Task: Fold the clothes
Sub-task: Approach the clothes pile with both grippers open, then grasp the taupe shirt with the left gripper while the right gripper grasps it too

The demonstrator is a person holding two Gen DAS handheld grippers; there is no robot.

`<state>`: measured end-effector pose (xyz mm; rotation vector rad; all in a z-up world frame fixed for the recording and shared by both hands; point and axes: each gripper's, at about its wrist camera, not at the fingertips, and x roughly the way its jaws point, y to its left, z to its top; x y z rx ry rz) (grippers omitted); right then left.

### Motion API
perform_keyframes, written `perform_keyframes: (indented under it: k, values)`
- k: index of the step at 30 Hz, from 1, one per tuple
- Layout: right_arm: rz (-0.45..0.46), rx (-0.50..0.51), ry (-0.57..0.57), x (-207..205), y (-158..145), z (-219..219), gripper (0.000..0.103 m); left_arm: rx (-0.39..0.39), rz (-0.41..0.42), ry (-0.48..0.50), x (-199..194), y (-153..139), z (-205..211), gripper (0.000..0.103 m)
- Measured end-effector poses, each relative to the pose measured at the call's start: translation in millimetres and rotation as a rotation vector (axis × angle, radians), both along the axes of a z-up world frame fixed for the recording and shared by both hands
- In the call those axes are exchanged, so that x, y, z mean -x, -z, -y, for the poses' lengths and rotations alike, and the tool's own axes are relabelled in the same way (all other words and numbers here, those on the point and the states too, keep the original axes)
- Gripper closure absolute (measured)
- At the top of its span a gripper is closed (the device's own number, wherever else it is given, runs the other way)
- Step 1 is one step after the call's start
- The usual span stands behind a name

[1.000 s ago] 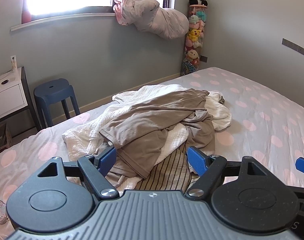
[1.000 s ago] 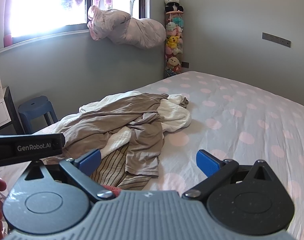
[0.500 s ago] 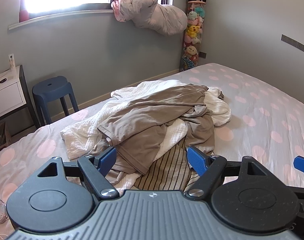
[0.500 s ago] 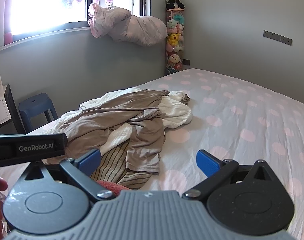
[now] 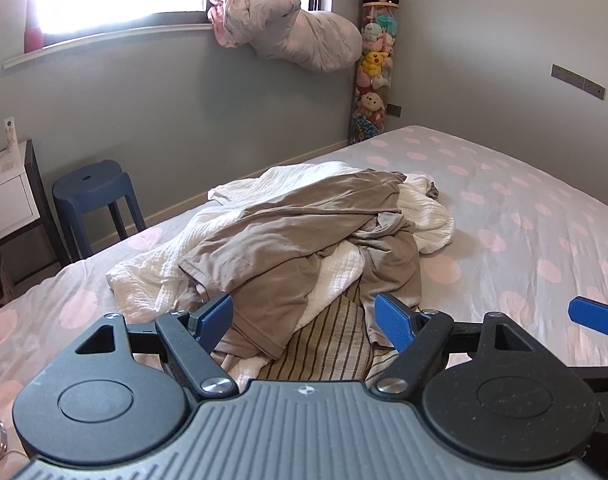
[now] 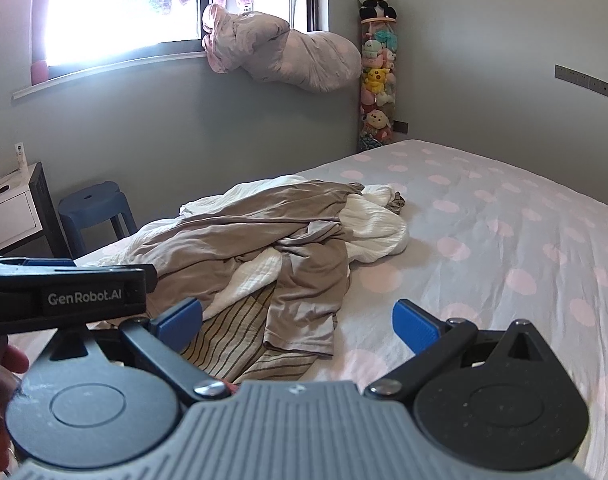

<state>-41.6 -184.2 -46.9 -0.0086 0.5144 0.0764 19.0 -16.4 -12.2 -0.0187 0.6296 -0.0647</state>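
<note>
A heap of clothes lies on the bed: a taupe garment (image 5: 295,236) (image 6: 239,236) on top, white crinkled cloth (image 5: 424,212) (image 6: 376,228) under it, and a striped piece (image 5: 328,340) (image 6: 239,332) at the near edge. My left gripper (image 5: 304,322) stands open just short of the heap, holding nothing. Open too and empty, my right gripper (image 6: 297,320) hovers over the heap's right edge. The left gripper's body (image 6: 63,296) shows at the left of the right wrist view.
The bed sheet (image 5: 524,216) is grey with pink dots and stretches bare to the right. A blue stool (image 5: 91,192) and a white nightstand (image 5: 7,200) stand left by the wall. Bedding (image 5: 295,36) hangs from the window sill; a tube of plush toys (image 5: 376,68) fills the corner.
Both grippers have drifted slightly relative to the heap, which sits a little higher in the right view. Both stay open; the clothes have not moved.
</note>
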Motion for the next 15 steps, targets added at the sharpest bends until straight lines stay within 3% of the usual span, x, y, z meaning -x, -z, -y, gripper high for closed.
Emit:
perform_keyframes:
  k: [15]
  values:
    - [-0.063,0.048,-0.177,-70.0,6.4,-0.6,0.001,-0.032,-0.076,-0.057,-54.4,16.4,-14.0,0.025]
